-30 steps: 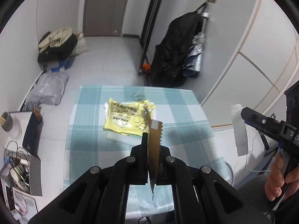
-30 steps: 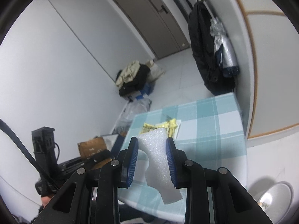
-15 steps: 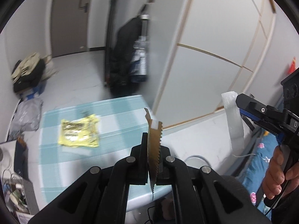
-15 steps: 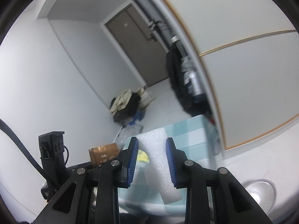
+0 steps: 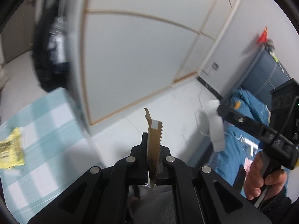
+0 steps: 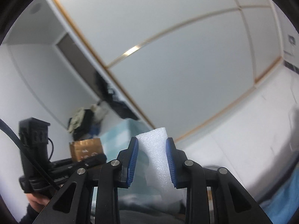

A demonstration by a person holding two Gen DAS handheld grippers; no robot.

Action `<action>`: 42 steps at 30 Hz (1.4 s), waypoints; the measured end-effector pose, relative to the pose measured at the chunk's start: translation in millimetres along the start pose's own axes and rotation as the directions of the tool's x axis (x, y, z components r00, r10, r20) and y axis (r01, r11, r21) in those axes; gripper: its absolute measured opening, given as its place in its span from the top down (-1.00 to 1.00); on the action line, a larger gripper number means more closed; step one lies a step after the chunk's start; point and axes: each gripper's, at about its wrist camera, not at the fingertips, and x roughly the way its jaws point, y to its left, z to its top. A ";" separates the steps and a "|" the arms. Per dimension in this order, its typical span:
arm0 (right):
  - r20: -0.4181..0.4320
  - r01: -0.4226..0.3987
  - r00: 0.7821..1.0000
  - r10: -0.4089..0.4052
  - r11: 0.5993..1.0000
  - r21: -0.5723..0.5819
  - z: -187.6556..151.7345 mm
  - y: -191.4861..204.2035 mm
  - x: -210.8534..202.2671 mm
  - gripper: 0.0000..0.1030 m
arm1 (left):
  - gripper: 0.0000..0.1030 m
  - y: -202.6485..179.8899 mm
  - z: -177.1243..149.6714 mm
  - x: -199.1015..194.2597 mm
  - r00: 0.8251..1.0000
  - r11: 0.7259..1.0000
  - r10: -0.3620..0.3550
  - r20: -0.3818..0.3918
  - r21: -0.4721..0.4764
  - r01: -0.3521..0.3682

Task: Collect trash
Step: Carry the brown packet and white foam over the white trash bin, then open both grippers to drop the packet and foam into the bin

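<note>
My left gripper (image 5: 153, 145) is shut on a thin gold-brown wrapper (image 5: 154, 140) with a saw-tooth edge, which stands upright between its black fingers. The same wrapper (image 6: 86, 149) shows flat-on at the left of the right wrist view. My right gripper (image 6: 152, 145) is shut on a strip of white foam (image 6: 158, 158), pinched between its blue pads. That foam strip (image 5: 214, 128) hangs from the right gripper at the right of the left wrist view, where a hand (image 5: 261, 177) holds the handle. A yellow packet (image 5: 10, 149) lies on the checked table (image 5: 46, 130) at the far left.
White panelled wall (image 5: 140, 56) with tan trim fills the middle of both views. Dark coats (image 5: 52, 43) hang at the left. Blue bedding (image 5: 243, 140) lies at the right. A pile of clothes (image 6: 82, 119) sits on the floor behind the table.
Both views have swung to the right, away from the table and toward the white wall and blue bedding. The wrapper and the foam strip stay gripped as before.
</note>
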 end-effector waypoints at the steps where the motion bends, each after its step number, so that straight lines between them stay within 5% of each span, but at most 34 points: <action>1: -0.016 0.014 1.000 -0.014 0.999 0.033 -2.8 -15.7 6.5 0.44 | 1.00 -4.6 1.7 11.7 0.999 1.000 -0.021 -0.025 0.002 0.021; 10: -0.166 0.095 0.984 -0.063 0.978 0.188 -33.7 -98.0 73.7 0.44 | 1.00 -18.0 3.6 108.8 0.964 0.993 -0.116 -0.238 -0.007 0.118; 22: -0.329 0.132 0.944 -0.005 0.922 0.363 -85.7 -165.1 152.7 0.39 | 1.00 -11.3 -19.3 192.3 0.878 0.991 -0.137 -0.459 -0.069 0.119; 28: -0.363 0.139 0.932 0.004 0.920 0.367 -95.0 -176.0 153.3 0.30 | 1.00 -12.7 -26.8 217.1 0.835 0.991 -0.137 -0.533 -0.064 0.121; 32: -0.352 0.130 0.936 0.014 0.915 0.381 -94.8 -176.8 151.0 0.01 | 1.00 -12.9 -34.7 230.8 0.806 0.988 -0.152 -0.572 -0.080 0.130; 42: -0.303 0.117 0.953 0.004 0.917 0.380 -87.6 -174.4 126.3 -0.30 | 1.00 -18.0 -49.2 254.5 0.750 0.984 -0.173 -0.639 -0.086 0.153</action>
